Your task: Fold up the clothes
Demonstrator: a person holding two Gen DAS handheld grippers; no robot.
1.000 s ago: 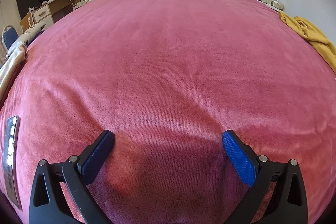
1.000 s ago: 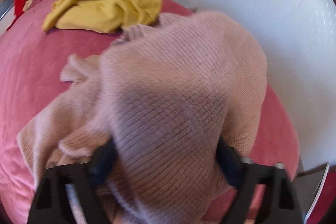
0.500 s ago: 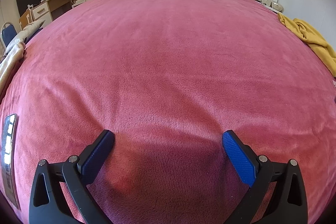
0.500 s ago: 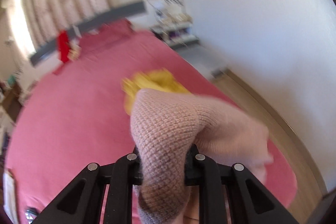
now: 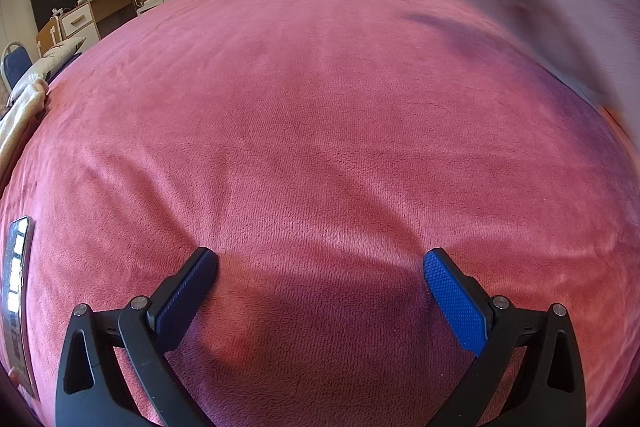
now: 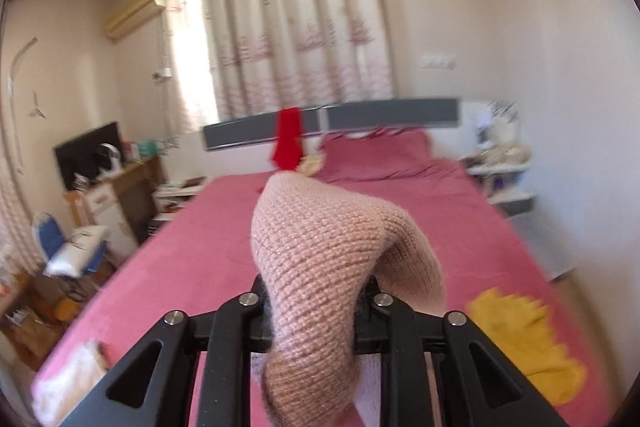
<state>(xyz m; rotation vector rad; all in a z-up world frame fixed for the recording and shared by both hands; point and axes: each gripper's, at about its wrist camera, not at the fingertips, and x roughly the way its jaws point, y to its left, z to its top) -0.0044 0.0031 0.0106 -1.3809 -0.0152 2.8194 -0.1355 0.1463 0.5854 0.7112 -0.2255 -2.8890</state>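
The right tongs (image 6: 316, 303) pinch a fold of the pale pink knitted sweater (image 6: 320, 267), raised clear above the pink fleece-covered bed (image 5: 312, 131); their jaws have just been closing on the knit. To do this step well, carry the sweater to the bed's open middle, lower it flat, and avoid the yellow garment (image 6: 524, 343) at the right edge. The left tongs (image 5: 320, 287) stand spread and empty, angled down over the near edge.
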